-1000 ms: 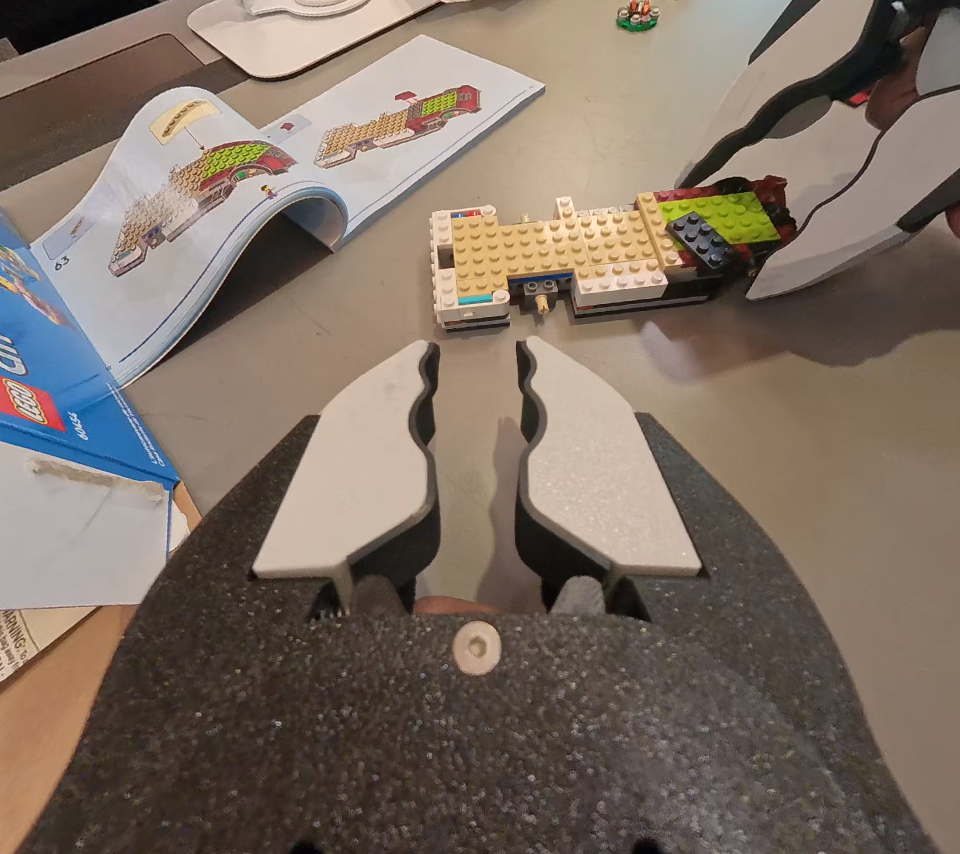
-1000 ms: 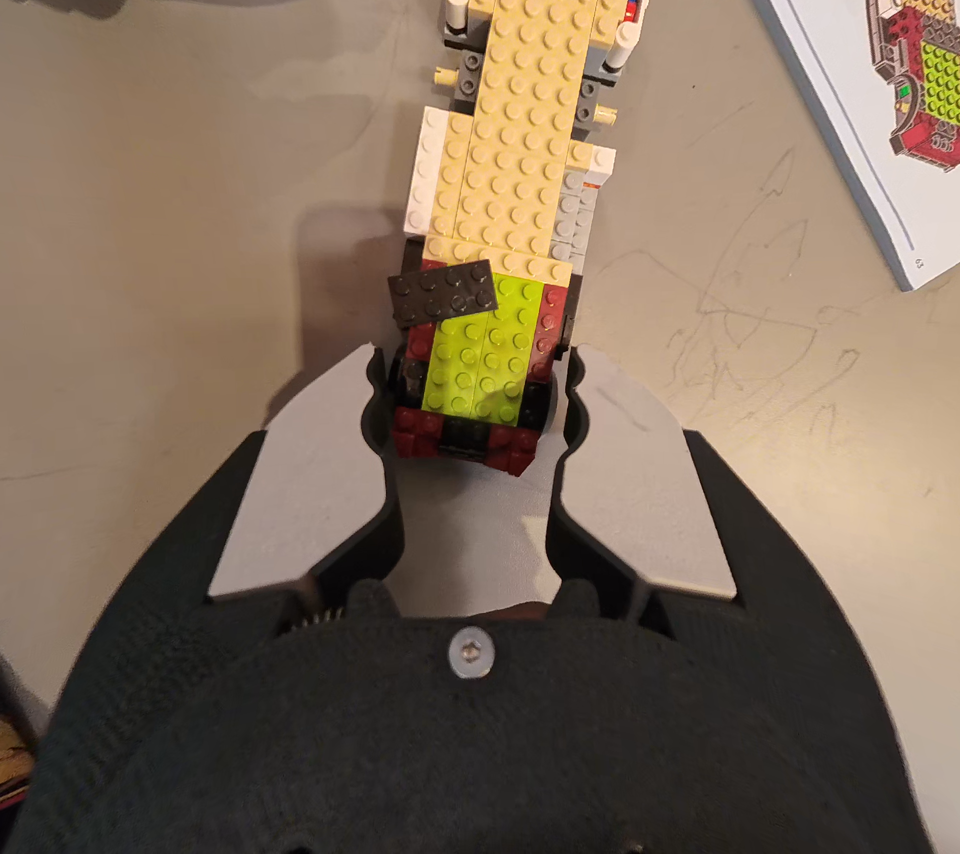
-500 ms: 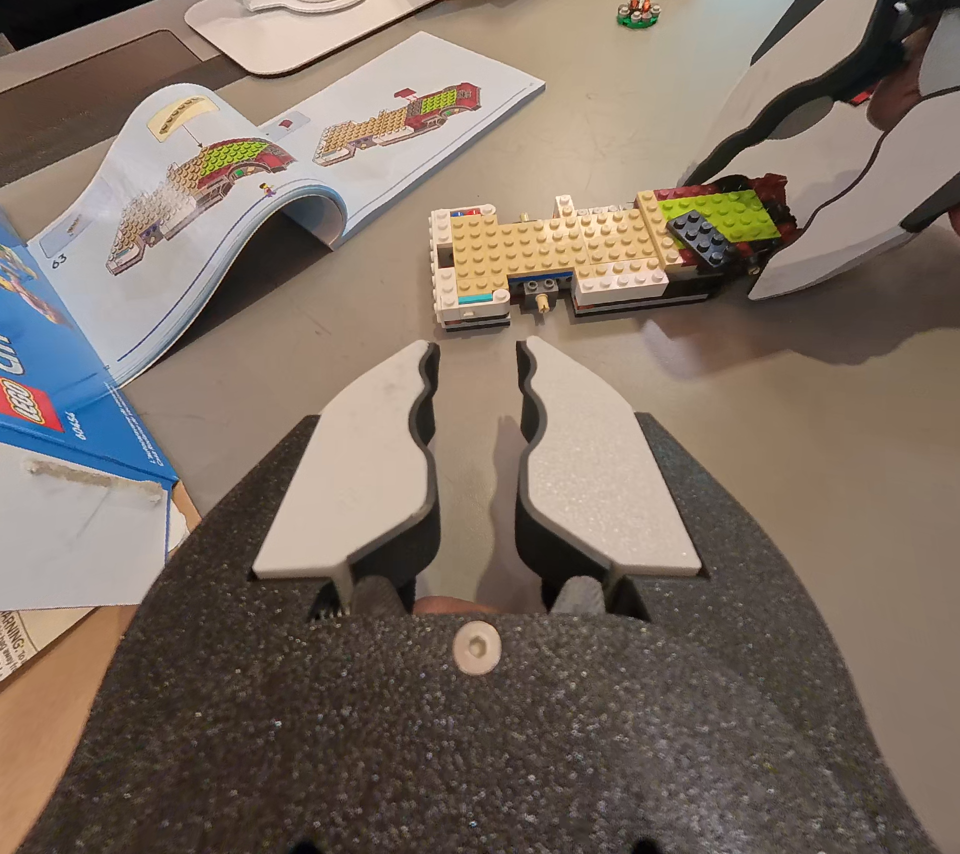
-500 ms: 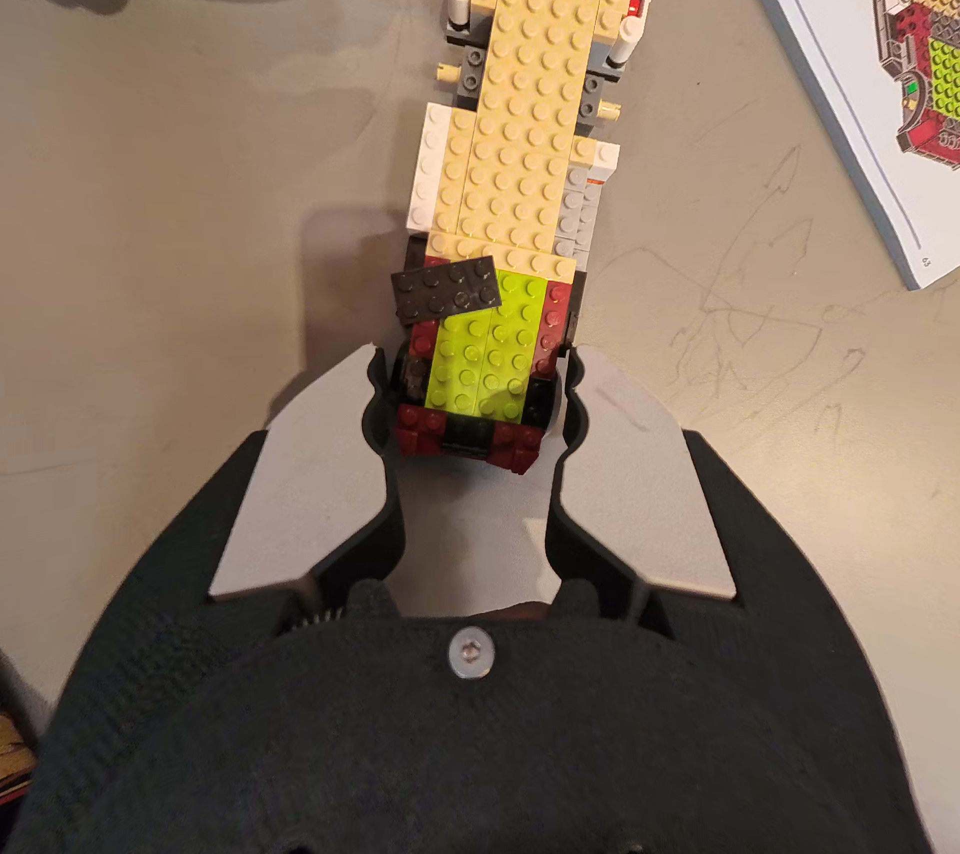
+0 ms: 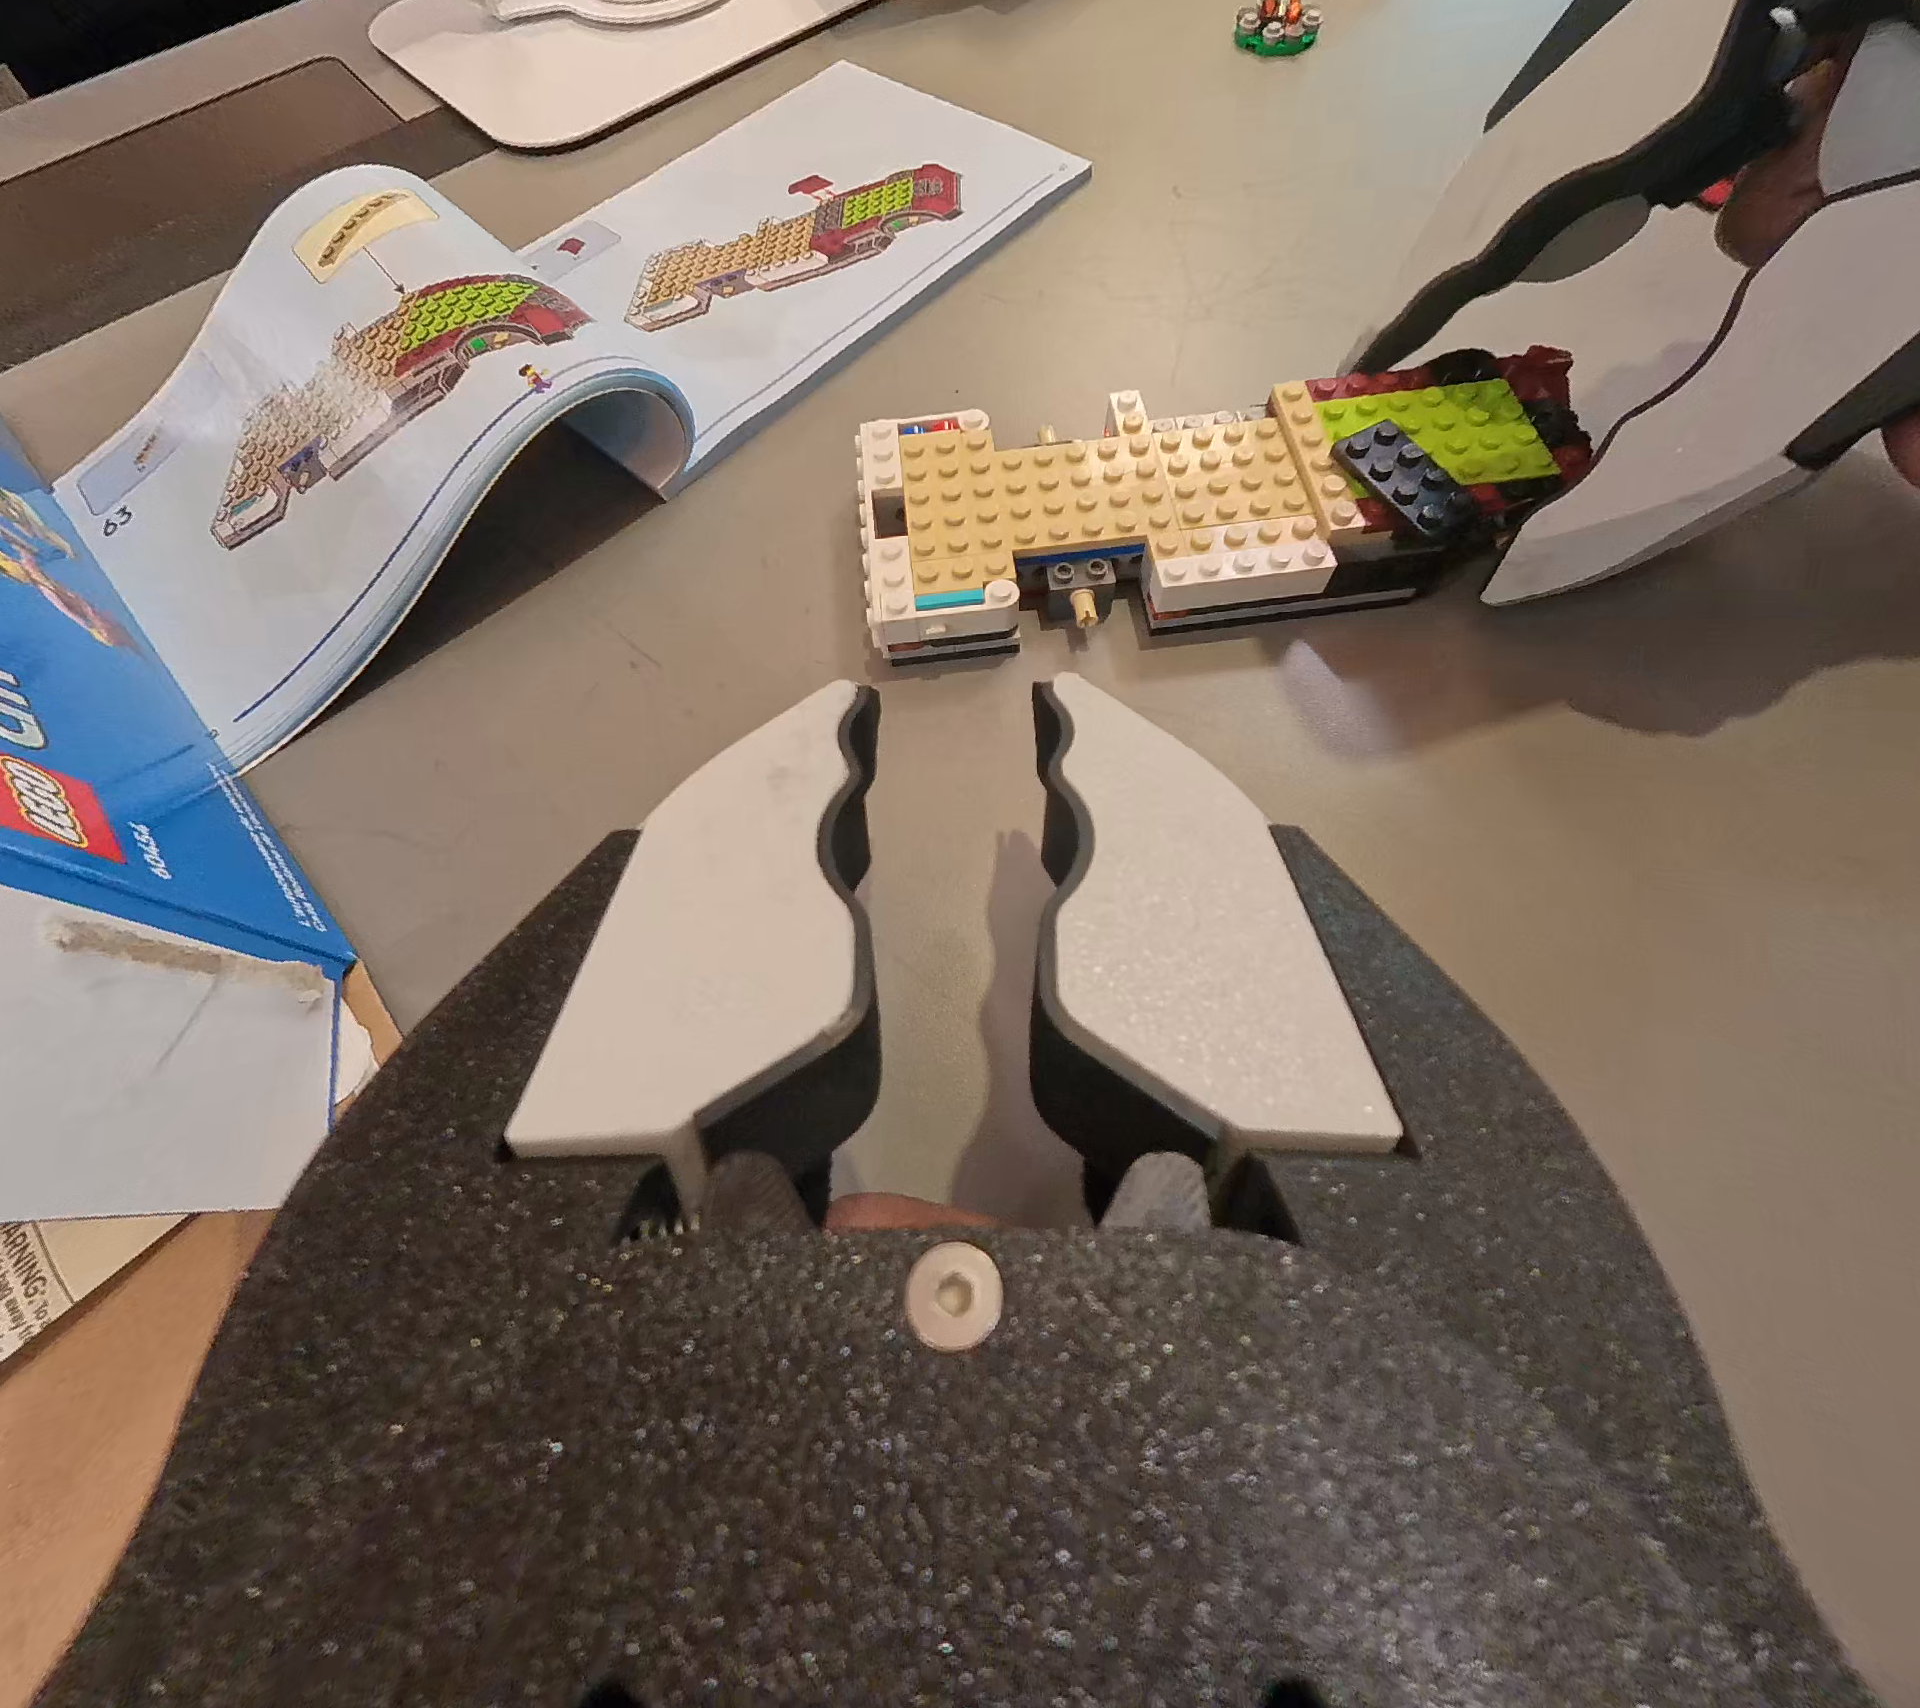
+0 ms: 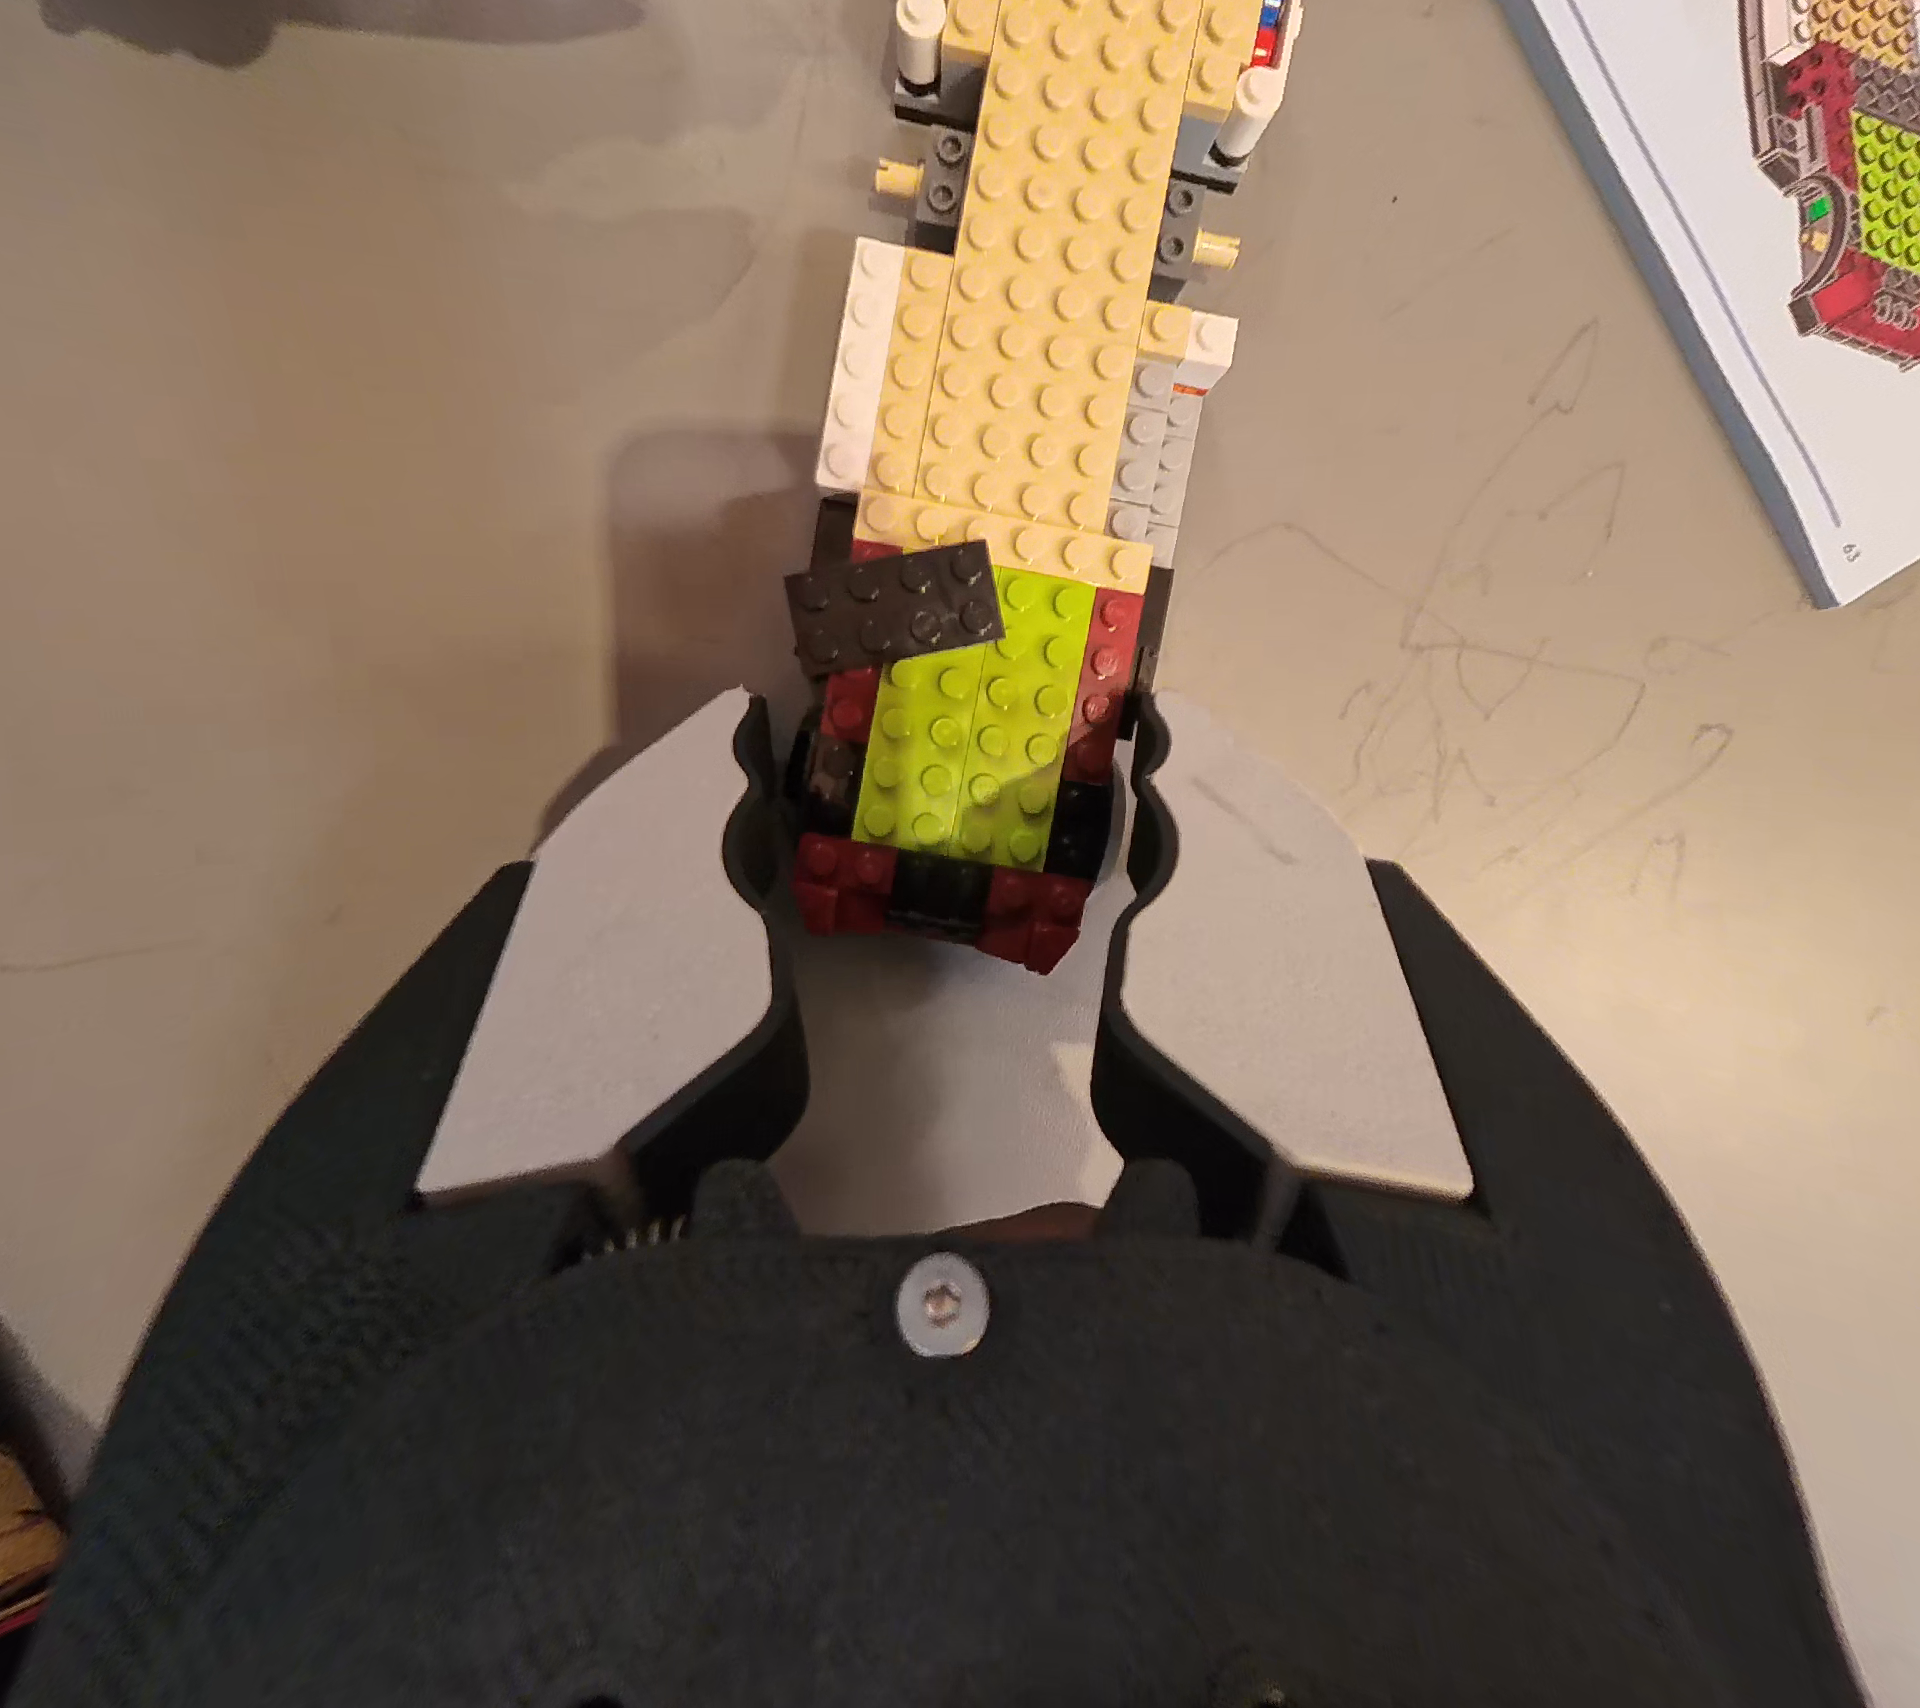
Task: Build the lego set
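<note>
The long brick model (image 5: 1143,505) lies on the table (image 5: 1455,931) crosswise just beyond the empty, part-open left gripper (image 5: 956,702), while the right gripper (image 6: 940,708) straddles its dark red and green right end, seemingly clamping it, though pad contact is unclear

Writing shows on the blue cardboard box (image 5: 125,785) at near left, on the white printed slip (image 5: 31,1284) under it, and on a corner of the open pale-blue instruction booklet (image 5: 499,370) farther back.
</note>
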The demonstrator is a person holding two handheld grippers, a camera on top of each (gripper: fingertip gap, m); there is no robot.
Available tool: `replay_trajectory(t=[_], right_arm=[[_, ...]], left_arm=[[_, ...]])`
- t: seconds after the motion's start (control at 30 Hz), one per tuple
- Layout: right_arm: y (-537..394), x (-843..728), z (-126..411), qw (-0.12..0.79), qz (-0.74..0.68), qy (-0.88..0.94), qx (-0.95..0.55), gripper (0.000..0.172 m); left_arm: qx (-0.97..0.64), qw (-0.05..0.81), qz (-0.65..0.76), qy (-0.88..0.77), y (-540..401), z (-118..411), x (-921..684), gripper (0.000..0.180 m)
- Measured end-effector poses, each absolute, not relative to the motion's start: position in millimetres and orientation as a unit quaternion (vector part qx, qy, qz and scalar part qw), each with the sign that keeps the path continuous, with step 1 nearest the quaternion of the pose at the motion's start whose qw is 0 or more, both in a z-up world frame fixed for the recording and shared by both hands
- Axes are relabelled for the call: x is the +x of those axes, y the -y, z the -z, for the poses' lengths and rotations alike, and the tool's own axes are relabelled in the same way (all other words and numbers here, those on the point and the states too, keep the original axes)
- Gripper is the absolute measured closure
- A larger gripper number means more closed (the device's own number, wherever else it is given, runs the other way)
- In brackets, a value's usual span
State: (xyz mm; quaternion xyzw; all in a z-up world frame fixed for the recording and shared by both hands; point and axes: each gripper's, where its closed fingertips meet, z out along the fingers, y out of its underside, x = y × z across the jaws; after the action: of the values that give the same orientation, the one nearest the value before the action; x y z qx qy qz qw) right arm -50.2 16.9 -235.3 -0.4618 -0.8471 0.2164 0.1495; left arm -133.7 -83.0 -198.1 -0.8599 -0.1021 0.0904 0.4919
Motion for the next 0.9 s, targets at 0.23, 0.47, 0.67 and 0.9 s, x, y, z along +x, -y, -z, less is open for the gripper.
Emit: replay_trajectory(t=[0.23, 0.47, 0.67, 0.9], right_arm=[[-19, -54, 238, 0.151, -0.215, 0.845, -0.466, 0.102], [-17, -59, 243, 0.142, -0.218, 0.845, -0.466, 0.101], [-17, -60, 243, 0.137, -0.22, 0.845, -0.467, 0.103], [-17, -59, 239, 0.111, -0.265, 0.826, -0.484, 0.104]], left_arm=[[-0.86, 0.492, -0.09, 0.102, 83, 198, -134, 0.151], [-0.863, 0.487, -0.093, 0.098, 82, 200, -133, 0.151], [-0.857, 0.502, -0.042, 0.105, 70, 198, -120, 0.151], [-0.842, 0.496, 0.074, 0.198, 56, 204, -100, 0.151]])
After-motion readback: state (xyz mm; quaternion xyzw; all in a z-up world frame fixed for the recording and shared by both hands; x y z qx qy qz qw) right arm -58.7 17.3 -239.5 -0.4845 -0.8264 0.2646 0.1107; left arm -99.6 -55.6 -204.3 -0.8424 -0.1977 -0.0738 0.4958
